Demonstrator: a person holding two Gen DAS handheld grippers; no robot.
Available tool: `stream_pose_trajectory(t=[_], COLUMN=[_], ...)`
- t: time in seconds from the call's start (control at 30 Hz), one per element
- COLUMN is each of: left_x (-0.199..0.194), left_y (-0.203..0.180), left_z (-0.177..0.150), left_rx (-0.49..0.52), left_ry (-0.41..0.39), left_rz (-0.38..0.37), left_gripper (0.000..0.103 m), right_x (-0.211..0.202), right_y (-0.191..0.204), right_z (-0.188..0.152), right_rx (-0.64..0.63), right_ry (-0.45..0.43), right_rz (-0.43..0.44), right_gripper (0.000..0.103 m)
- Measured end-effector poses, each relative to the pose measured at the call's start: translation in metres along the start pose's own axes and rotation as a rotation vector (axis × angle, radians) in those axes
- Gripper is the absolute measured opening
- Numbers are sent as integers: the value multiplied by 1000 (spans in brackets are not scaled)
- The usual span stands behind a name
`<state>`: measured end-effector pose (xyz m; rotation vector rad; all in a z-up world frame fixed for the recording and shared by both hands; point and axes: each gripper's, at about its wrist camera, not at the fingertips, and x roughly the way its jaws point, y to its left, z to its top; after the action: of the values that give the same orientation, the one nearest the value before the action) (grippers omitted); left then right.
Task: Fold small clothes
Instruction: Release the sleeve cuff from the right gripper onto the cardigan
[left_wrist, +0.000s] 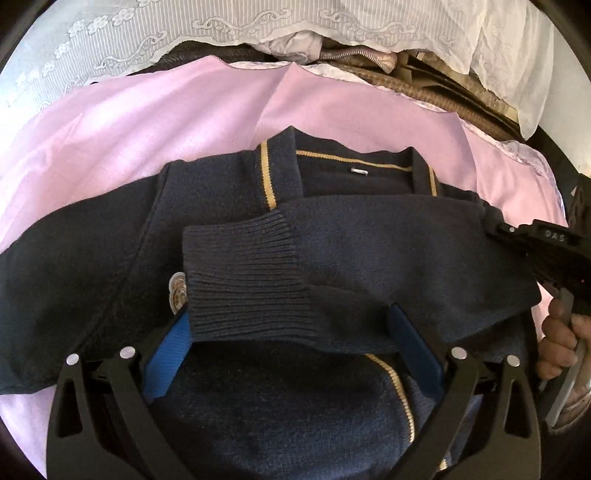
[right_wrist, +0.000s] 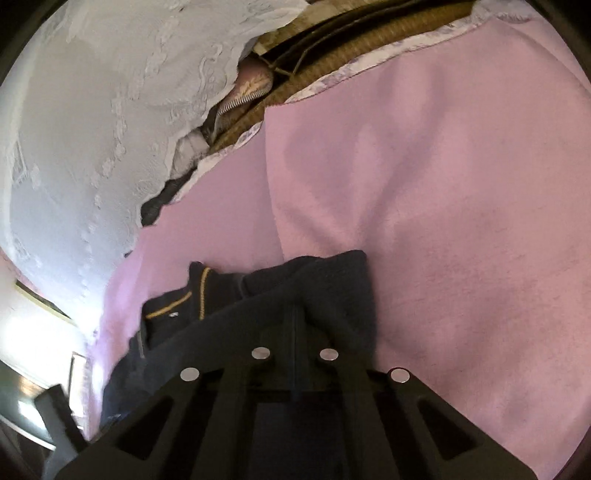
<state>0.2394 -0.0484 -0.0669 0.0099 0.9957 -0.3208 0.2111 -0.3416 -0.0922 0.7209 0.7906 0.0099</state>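
A navy cardigan (left_wrist: 280, 258) with tan trim lies spread on a pink sheet (left_wrist: 110, 147), collar toward the lace cloth (left_wrist: 110, 44) at the far edge. One sleeve (left_wrist: 332, 258) is folded across the cardigan's chest, its ribbed cuff (left_wrist: 243, 280) lying beside a small badge (left_wrist: 177, 291). The left hand-held gripper (left_wrist: 291, 343) hovers over the cardigan's lower front with its blue pads (left_wrist: 168, 360) spread wide, the cuff's edge between them but not pinched. The right hand-held gripper (right_wrist: 295, 314) is clenched on the cardigan's shoulder fabric, at the cardigan's right edge. A hand (left_wrist: 561, 339) holds its grip there.
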Motion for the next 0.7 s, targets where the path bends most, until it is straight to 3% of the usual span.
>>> stream_pose_trajectory(t=[0.1, 0.23, 0.4, 0.5, 0.57, 0.6, 0.7], left_x=[-3, -9, -9, -10, -14, -18, -35], left_y=[6, 10, 7, 8, 12, 15, 33], left_z=[-2, -6, -8, -9, -11, -13, -17], left_rx=[-1, -24, -5, -6, -20, -33, -116], left_ry=[-10, -15, -15, -15, -23, -31, -83], left_rz=[-13, -55, -40, -51, -60, -58, -56], left_gripper=[99, 99, 99, 99, 98, 98, 98], right_x=[-21, -52, -30, -33, -43, -48, -55], right_y=[12, 39, 19, 13, 18, 24, 42], right_z=[-7, -30, -57, -57, -65, -70, -81], right_rx=[-44, -156, -153, -119, -121, -141, -229], right_ry=[-55, -63, 41, 24, -21, -38, -38], right_rz=[-64, -29, -71, -38, -70, -84, -131], right_gripper=[4, 4, 0, 0, 0, 6, 7])
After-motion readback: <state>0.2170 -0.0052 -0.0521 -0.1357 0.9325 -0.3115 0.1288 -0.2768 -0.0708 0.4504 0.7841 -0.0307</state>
